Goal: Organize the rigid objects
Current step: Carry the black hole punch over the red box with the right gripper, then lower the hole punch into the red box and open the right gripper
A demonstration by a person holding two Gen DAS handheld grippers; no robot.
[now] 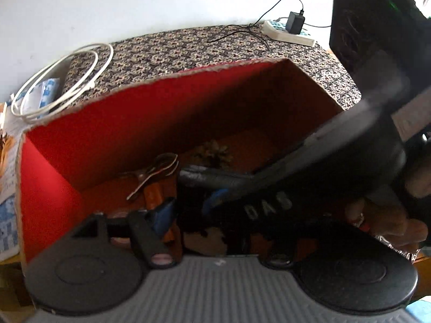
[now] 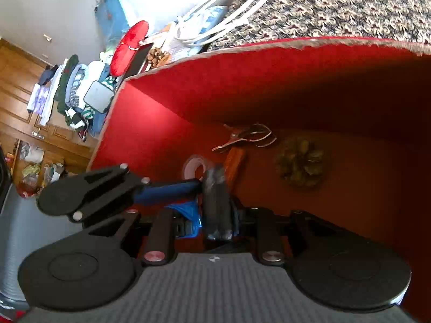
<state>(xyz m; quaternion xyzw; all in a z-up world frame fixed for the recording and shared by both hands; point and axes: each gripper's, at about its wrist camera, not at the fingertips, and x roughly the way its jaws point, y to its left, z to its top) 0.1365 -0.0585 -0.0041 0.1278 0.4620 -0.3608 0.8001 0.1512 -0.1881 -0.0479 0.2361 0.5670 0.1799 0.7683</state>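
Note:
A cardboard box (image 1: 113, 123) with a red lining fills both views. On its floor lie a metal clip (image 2: 245, 137), an orange-handled tool (image 2: 234, 161), a tape roll (image 2: 194, 165) and a gold flower ornament (image 2: 300, 161). In the right wrist view my right gripper (image 2: 215, 215) reaches into the box, and a black cylinder (image 2: 216, 204) stands between its blue pads, which lie against its sides. My left gripper (image 1: 231, 215) is also inside the box. A black thing with white letters (image 1: 269, 204) sits between its jaws. Its right finger is hidden under the right gripper's arm.
The box stands on a patterned cloth (image 1: 188, 48). A coiled white cable (image 1: 62, 80) lies at the back left and a power strip with a black charger (image 1: 291, 28) at the back right. A person's hand (image 1: 382, 220) shows at the right. Clothes (image 2: 78, 91) hang on a wooden door.

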